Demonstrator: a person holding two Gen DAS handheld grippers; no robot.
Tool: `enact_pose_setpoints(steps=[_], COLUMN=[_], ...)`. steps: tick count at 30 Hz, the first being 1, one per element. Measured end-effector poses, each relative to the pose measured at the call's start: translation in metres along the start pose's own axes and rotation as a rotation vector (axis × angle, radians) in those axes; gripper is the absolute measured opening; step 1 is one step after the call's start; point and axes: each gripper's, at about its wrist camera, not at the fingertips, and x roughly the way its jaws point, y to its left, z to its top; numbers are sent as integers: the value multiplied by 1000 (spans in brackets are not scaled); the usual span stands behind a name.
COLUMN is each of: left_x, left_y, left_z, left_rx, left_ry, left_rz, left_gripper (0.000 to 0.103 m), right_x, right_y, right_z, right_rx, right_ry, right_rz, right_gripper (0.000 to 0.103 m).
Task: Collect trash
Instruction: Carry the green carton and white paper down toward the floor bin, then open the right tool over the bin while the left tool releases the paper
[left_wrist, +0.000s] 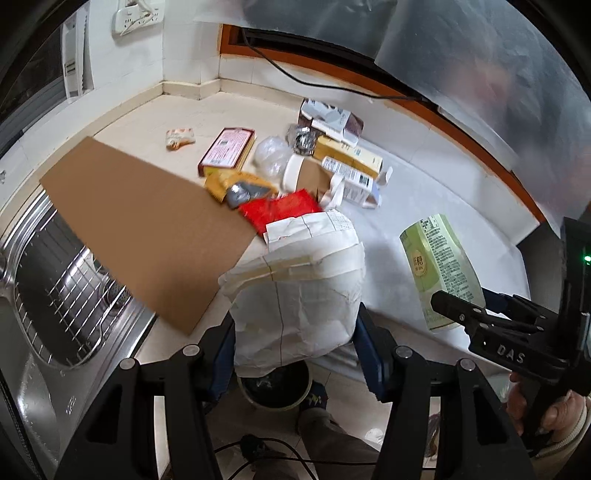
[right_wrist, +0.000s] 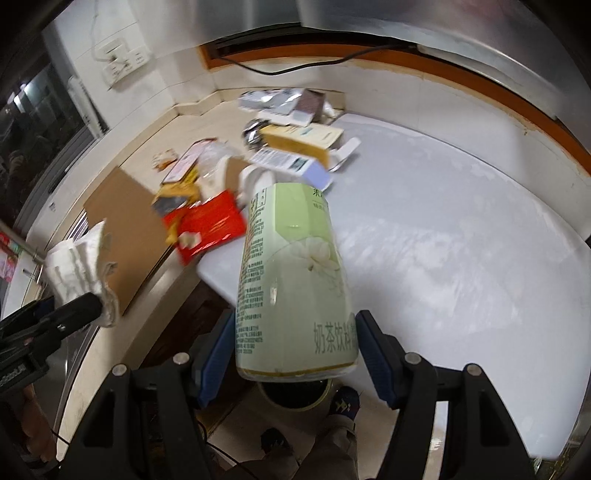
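Both grippers are loaded and positioned over the counter's (right_wrist: 424, 229) front edge, so the step in hand looks like the carry to the bin (left_wrist: 275, 391), whose dark round mouth shows on the floor just below and between the jaws in both wrist views. The left gripper (left_wrist: 295, 332) has its blue pads pressed on either side of a crumpled white paper wad (left_wrist: 299, 284), the jaws about half open around it. The right gripper (right_wrist: 295, 347) clamps a pale green milk-tea carton (right_wrist: 295, 280) near its base, jaws set fairly wide on its body, the carton tilting away from the camera. To do this well, bring each load squarely above the bin's opening before letting go, since the paper is light and may drift, while the carton is long and could tip off the rim if dropped at a slant. Release one at a time, and watch the person's foot (left_wrist: 314, 400) beside the bin. More trash waits on the counter: a red wrapper (left_wrist: 280, 208), a cardboard sheet (left_wrist: 140, 225), and several boxes (left_wrist: 347, 162) behind.
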Motion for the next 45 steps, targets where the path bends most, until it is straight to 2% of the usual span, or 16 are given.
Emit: enact_pose_setpoints(steps=[6,10,15,19,22,27,33,38,45], left_x=[5,18,32,52,76,137,211,257,309], left_y=[6,3,-4,-11,-15,-15,3,23,41], left_z=[-36,-59,-76,-91,-110,-148,-181,-195,-205], left_rx=[56,74,77,83,90,96,37,16,14], left_ry=[29,82,123,144,152,193,240,294,373], left_rz=[-1,-16,-17,27,72,110,142,132,168], left_gripper=[56,56,56,56,56,56,57,57,58], right_x=[-6,1,10,28,54,124,205,261,317], right_y=[32,41,41,40,36,23,8,-1,-12], right_z=[-48,-78,-101,-112,-120,-145,-178,-193,-188], right_rx=[-16,-24,-53,-88,-123,-182,-208,-200,-206], right_ry=[4,50,107,144,176,233,305,355,387], right_rz=[-10,-7,5,11,5,-32,-21,12,-10], right_gripper=[66,66,66,66,66,66,66,66,66])
